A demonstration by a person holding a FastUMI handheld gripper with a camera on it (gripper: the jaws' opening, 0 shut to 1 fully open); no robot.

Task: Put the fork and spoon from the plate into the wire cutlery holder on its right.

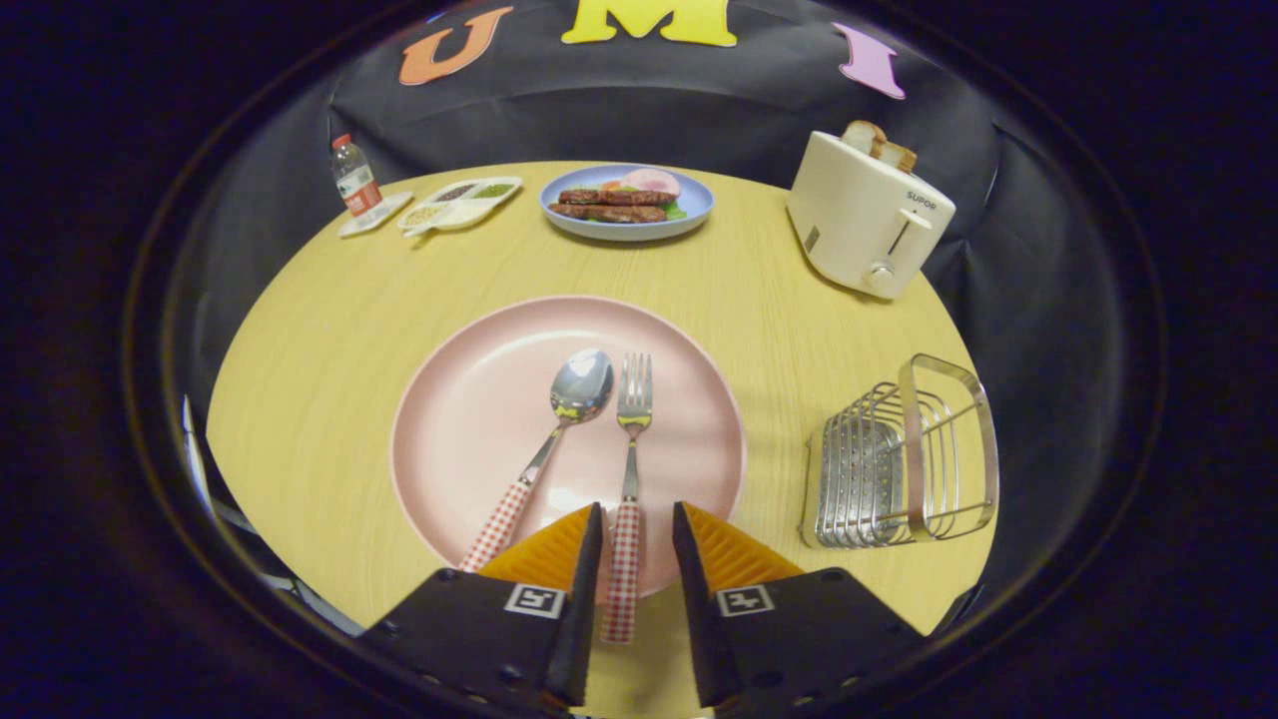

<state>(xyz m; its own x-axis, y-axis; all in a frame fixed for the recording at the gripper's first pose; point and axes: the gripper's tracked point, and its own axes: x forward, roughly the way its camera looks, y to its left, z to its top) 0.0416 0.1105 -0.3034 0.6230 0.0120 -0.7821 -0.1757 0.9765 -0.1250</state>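
A pink plate point(469, 419) lies on the round wooden table just ahead of my fingers. On it rest a spoon point(564, 414) and a fork point(631, 439), both with red-checked handles, the spoon to the fork's left. My gripper point(637, 519) is open, and the fork's handle runs through the gap between the two fingers without either one pressing on it. The spoon's handle ends beside the left finger. The wire cutlery holder point(904, 459) stands on the table to the right of the plate, with nothing in it.
Beyond the plate sit a blue plate of food point(627, 203), a white divided dish of seeds point(461, 203) and a small water bottle point(354, 180). A cream toaster point(867, 212) with bread stands beyond the holder. The table edge curves close on both sides.
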